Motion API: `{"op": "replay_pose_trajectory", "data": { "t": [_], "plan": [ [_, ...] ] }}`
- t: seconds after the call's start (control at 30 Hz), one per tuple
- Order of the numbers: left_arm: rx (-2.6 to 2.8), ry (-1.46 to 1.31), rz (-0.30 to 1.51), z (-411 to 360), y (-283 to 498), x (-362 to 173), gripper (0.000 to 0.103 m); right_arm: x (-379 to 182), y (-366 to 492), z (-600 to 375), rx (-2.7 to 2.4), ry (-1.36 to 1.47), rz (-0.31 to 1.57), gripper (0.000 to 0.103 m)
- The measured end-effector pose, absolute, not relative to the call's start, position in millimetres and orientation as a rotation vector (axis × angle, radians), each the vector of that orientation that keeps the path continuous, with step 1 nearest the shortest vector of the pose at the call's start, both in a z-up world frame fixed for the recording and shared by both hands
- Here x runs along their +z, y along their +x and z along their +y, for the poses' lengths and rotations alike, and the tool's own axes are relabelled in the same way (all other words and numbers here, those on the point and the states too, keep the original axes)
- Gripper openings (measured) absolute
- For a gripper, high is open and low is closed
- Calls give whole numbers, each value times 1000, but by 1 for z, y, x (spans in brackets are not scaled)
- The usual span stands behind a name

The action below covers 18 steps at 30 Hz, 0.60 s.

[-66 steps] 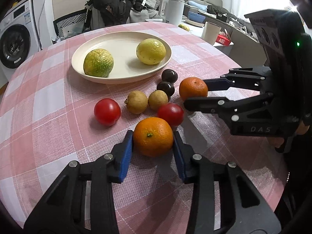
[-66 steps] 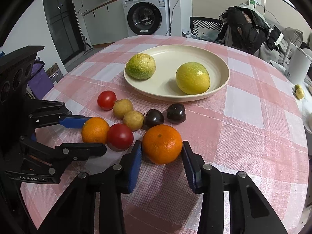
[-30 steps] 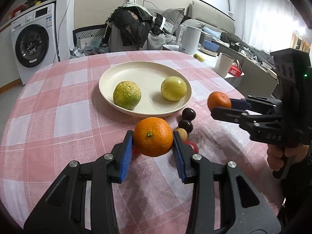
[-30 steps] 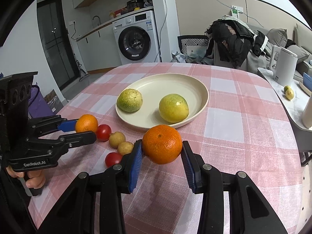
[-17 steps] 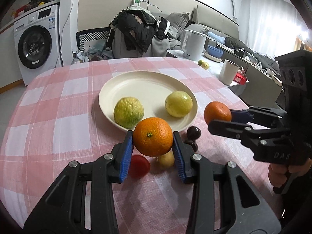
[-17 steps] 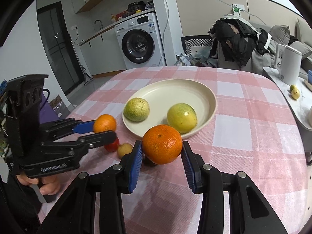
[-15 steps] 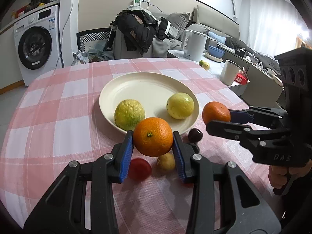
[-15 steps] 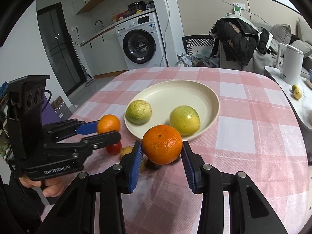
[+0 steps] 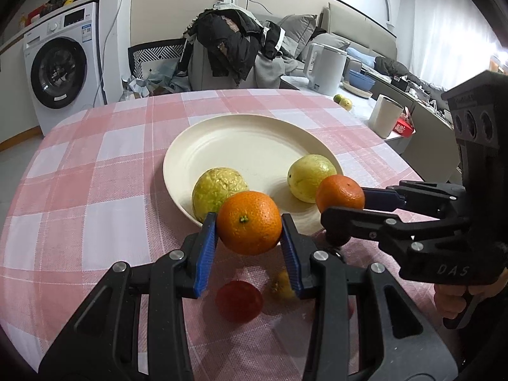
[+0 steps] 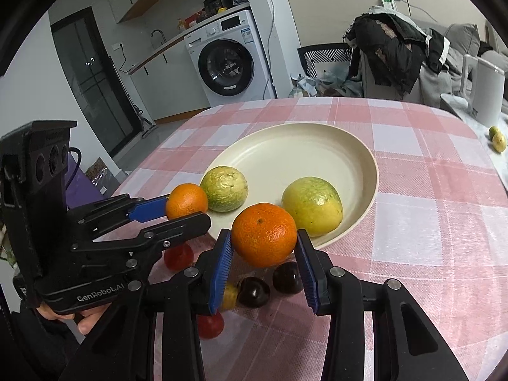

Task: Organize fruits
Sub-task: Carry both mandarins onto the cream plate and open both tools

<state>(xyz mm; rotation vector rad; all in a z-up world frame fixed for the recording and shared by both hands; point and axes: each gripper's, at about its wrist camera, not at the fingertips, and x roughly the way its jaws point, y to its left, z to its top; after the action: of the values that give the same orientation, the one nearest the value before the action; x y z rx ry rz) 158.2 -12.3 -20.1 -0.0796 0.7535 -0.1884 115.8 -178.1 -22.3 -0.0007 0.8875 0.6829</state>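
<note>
Left wrist view: left gripper (image 9: pixel 249 238) jaws clamped on an orange (image 9: pixel 249 222), held above the near rim of the plate (image 9: pixel 254 139). Right gripper (image 10: pixel 263 254) jaws clamped on a second orange (image 10: pixel 264 234), likewise by the plate's near edge. Plate: two yellow-green fruits (image 10: pixel 224 188). Checked surface (image 9: pixel 95 190) beneath: tomatoes (image 9: pixel 238 300), dark plums (image 10: pixel 287 277).

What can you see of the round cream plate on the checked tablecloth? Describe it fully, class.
The round cream plate is shallow, with a low raised rim and a smooth matte surface. It sits flat on the pink-and-white checked tablecloth. Two yellow-green round fruits rest inside near its front edge; the rest is bare.
</note>
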Motion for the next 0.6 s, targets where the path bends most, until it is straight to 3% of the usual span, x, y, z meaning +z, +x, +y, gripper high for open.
{"op": "replay_pose_trajectory", "data": {
  "t": [0.6],
  "plan": [
    [-185, -38, 785, -16, 192, -35, 36, -26, 141, -174, 651, -39, 899, 41]
  ]
}}
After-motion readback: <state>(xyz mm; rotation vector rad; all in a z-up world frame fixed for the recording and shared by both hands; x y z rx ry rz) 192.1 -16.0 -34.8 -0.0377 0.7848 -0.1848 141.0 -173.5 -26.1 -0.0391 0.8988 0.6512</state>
